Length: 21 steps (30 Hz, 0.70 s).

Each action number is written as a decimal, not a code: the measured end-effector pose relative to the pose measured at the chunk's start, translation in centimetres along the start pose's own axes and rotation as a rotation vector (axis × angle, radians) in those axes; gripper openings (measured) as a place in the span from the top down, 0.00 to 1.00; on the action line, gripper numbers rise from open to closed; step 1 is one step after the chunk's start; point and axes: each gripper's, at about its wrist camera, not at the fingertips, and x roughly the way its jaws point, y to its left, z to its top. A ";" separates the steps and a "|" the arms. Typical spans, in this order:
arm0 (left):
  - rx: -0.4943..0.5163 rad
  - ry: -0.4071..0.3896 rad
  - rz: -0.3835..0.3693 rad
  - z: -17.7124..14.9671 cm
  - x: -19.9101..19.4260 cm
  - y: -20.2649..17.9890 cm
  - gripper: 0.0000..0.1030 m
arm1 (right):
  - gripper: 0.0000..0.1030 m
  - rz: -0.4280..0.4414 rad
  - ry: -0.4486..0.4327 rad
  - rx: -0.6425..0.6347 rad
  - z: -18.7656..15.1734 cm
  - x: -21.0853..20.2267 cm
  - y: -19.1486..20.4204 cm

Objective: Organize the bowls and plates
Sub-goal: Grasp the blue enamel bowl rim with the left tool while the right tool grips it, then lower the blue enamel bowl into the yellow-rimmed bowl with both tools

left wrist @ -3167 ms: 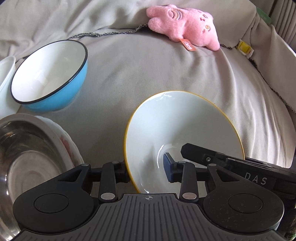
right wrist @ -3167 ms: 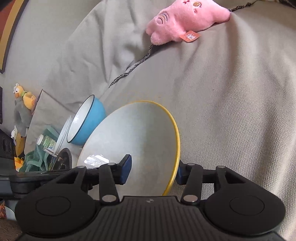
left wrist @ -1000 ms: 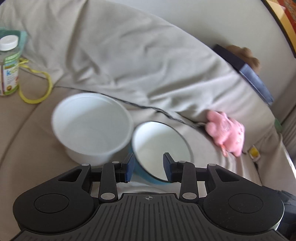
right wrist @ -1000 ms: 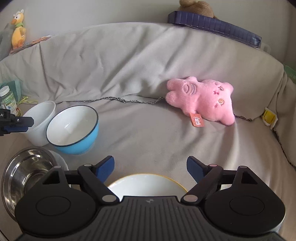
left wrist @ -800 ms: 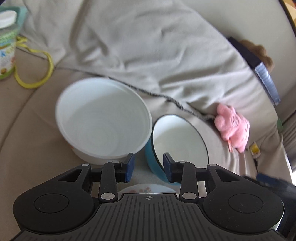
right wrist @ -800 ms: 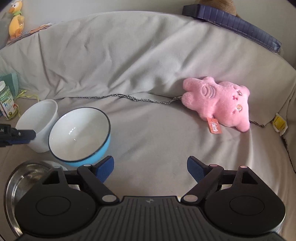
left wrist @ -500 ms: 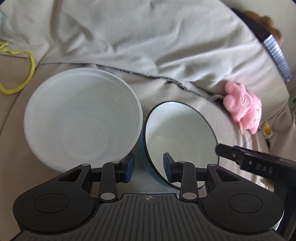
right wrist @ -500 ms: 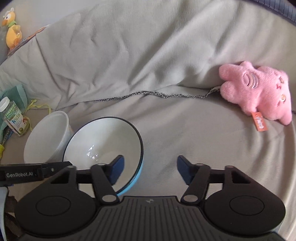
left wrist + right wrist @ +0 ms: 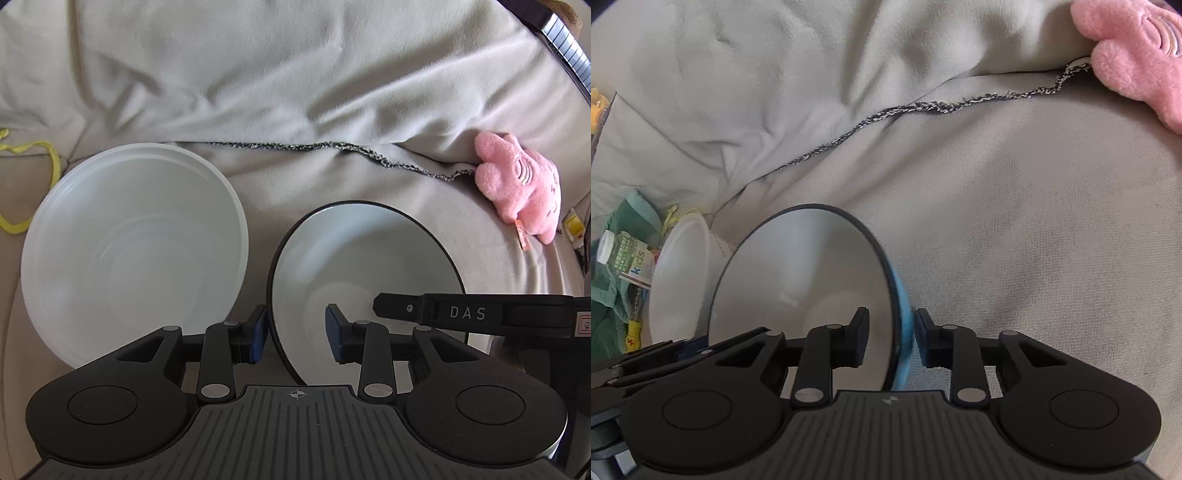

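A blue bowl (image 9: pixel 365 273) with a white inside and black rim sits on the grey-covered sofa, next to a white bowl (image 9: pixel 133 243). My left gripper (image 9: pixel 295 332) is open, its fingers straddling the blue bowl's near-left rim, not touching. My right gripper (image 9: pixel 891 341) is open with its fingers either side of the blue bowl's (image 9: pixel 812 288) right rim; a small gap shows at each pad. The right gripper's finger (image 9: pixel 436 314) shows over the bowl in the left wrist view. The white bowl (image 9: pixel 679 273) lies left of the blue one.
A pink plush toy (image 9: pixel 521 188) lies at the back right on the sofa, also in the right wrist view (image 9: pixel 1137 55). A small bottle (image 9: pixel 626 258) on green cloth (image 9: pixel 613 295) and a yellow cord (image 9: pixel 29 184) lie at the left.
Both grippers have moved in close to the blue bowl. The right gripper's jaws have narrowed around its right rim. The left gripper's jaws now straddle its left rim.
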 end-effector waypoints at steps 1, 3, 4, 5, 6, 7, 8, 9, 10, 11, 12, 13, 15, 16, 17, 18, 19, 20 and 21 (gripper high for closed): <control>0.014 0.002 0.005 0.0 0.1 -0.2 0.63 | 0.75 0.000 -0.006 -0.002 0.0 -0.2 0.1; 0.031 0.016 -0.003 0.0 0.3 -0.6 0.63 | 0.75 0.000 -0.023 -0.018 -0.3 -0.8 0.2; 0.032 0.029 -0.017 0.0 0.5 -0.9 0.63 | 0.75 -0.001 -0.031 -0.021 -0.3 -1.3 -0.1; 0.031 0.038 -0.033 0.0 0.6 -1.2 0.63 | 0.75 0.000 -0.042 -0.019 -0.4 -1.9 -0.5; 0.030 0.046 -0.051 0.0 0.8 -1.6 0.63 | 0.75 0.002 -0.051 -0.015 -0.4 -2.4 -1.1; 0.029 0.055 -0.072 0.0 1.0 -2.1 0.63 | 0.75 0.003 -0.060 -0.009 -0.4 -3.0 -1.7; 0.029 0.062 -0.089 0.0 1.2 -2.6 0.63 | 0.75 0.001 -0.068 -0.001 -0.5 -3.5 -2.4; 0.035 0.067 -0.102 0.0 1.5 -3.3 0.63 | 0.75 -0.006 -0.072 0.006 -0.5 -4.0 -3.1; 0.047 0.071 -0.110 0.0 1.8 -4.0 0.63 | 0.75 -0.020 -0.074 0.010 -0.5 -4.3 -3.7; 0.060 0.071 -0.112 0.0 2.0 -4.8 0.63 | 0.75 -0.035 -0.076 0.014 -0.7 -4.7 -4.3; 0.079 0.067 -0.109 -0.1 2.2 -5.6 0.63 | 0.75 -0.047 -0.077 0.016 -0.9 -4.9 -4.8; 0.101 0.058 -0.103 0.0 2.3 -6.4 0.63 | 0.75 -0.058 -0.077 0.019 -1.1 -5.1 -5.5; 0.133 0.055 -0.086 0.3 2.6 -7.7 0.63 | 0.75 -0.063 -0.072 0.037 -1.4 -5.4 -6.5; 0.146 0.063 -0.068 0.4 2.9 -8.3 0.63 | 0.75 -0.054 -0.071 0.054 -1.5 -5.3 -7.1; 0.154 0.076 -0.048 0.5 3.3 -8.8 0.63 | 0.75 -0.043 -0.069 0.063 -1.5 -5.3 -7.4; 0.158 0.090 -0.029 0.6 3.7 -9.1 0.63 | 0.75 -0.031 -0.066 0.069 -1.5 -5.2 -7.7; 0.160 0.105 -0.017 0.8 4.1 -9.3 0.63 | 0.75 -0.025 -0.060 0.074 -1.5 -5.1 -7.9; 0.161 0.119 -0.011 0.8 4.4 -9.4 0.63 | 0.75 -0.020 -0.048 0.084 -1.4 -4.9 -8.0; 0.167 0.134 0.001 0.8 4.6 -9.5 0.63 | 0.75 -0.012 -0.036 0.093 -1.3 -4.7 -8.2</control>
